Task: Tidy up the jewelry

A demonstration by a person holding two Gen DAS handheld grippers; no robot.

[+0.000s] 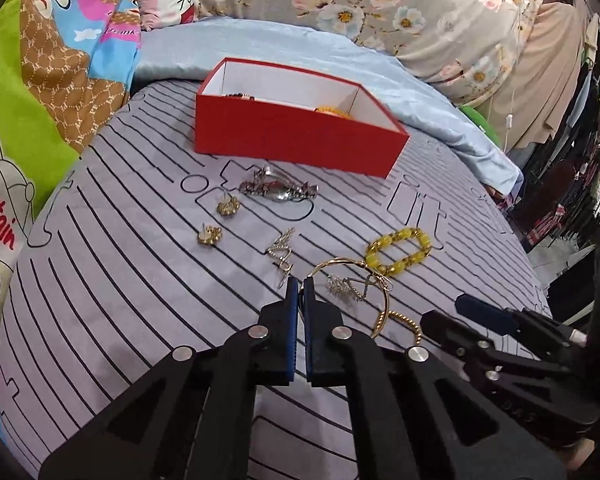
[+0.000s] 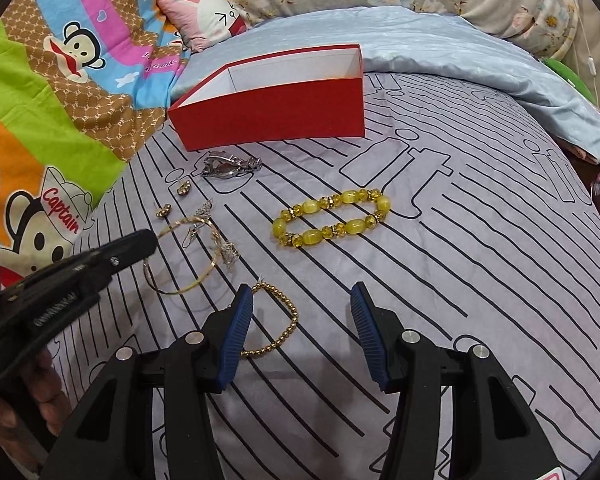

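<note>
A red box stands open at the far side of the grey lined bedspread, with some pieces inside. My left gripper is shut, its tips pinching the rim of a thin gold bangle. My right gripper is open over a gold bead bracelet, which lies by its left finger, untouched. A yellow bead bracelet lies beyond it.
A silver hair clip, two gold stud earrings and silver dangle earrings lie before the box. A cartoon quilt borders the left, a blue sheet the back. A hand holds the left gripper.
</note>
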